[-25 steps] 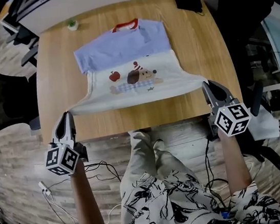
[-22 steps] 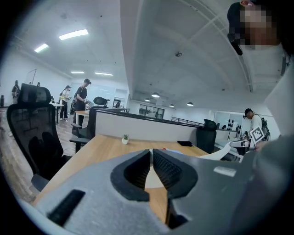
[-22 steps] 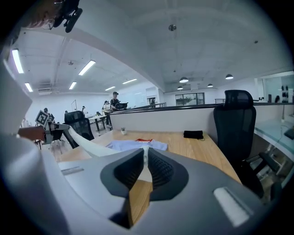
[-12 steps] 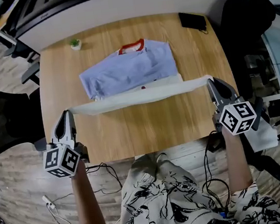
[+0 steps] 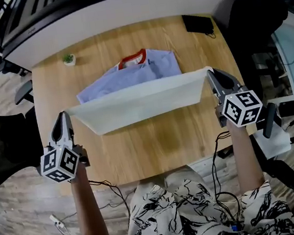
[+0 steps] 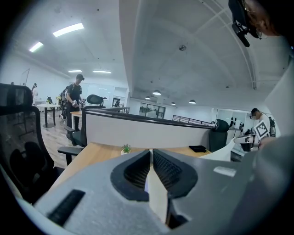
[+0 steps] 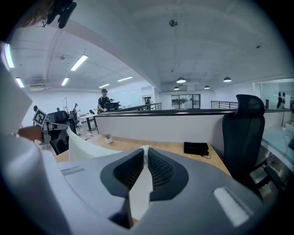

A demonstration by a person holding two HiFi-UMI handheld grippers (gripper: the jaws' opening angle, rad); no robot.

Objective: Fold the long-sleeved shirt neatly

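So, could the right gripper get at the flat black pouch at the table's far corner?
Probably not: the way to the black pouch looks free, but the right gripper is shut on the blue and white shirt.

No word, number, brand or label can be read on anything here, and the only signs are the black-and-white square markers (image 5: 60, 163) on the left hand-held gripper (image 5: 61, 116) and the right hand-held gripper (image 5: 209, 73), which show coded patterns, not letters.
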